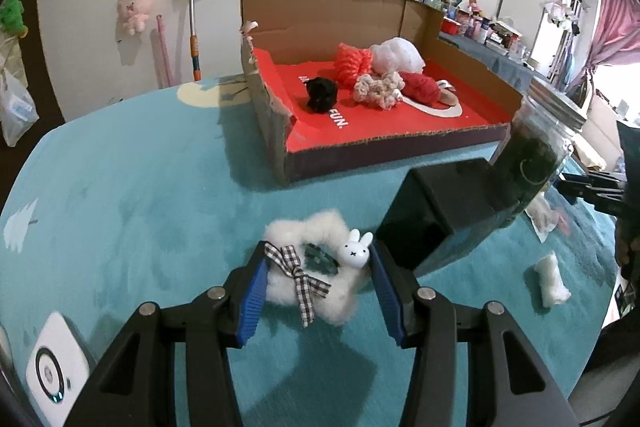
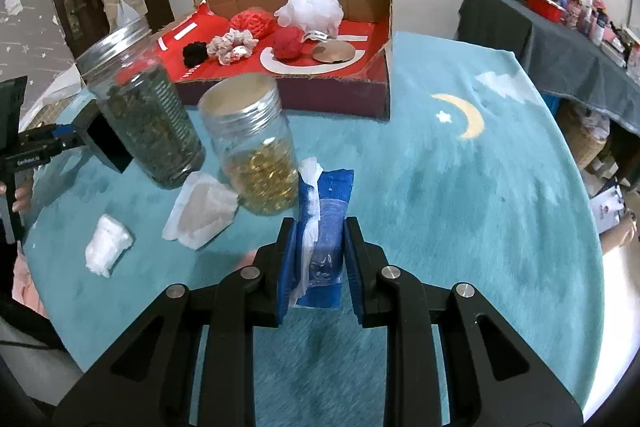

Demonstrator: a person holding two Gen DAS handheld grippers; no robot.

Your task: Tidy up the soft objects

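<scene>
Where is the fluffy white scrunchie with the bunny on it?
In the left wrist view, the white scrunchie sits between the left gripper's blue fingers, above the teal rug, in front of the cardboard box.

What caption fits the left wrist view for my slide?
Left gripper clamps a fluffy white scrunchie with a bunny charm above the teal cloth, facing the cardboard box of sorted soft items.

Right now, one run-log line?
left gripper: shut on fluffy white scrunchie | right gripper: shut on blue packet | cardboard box: ahead

Teal rug under box, jars.
</scene>
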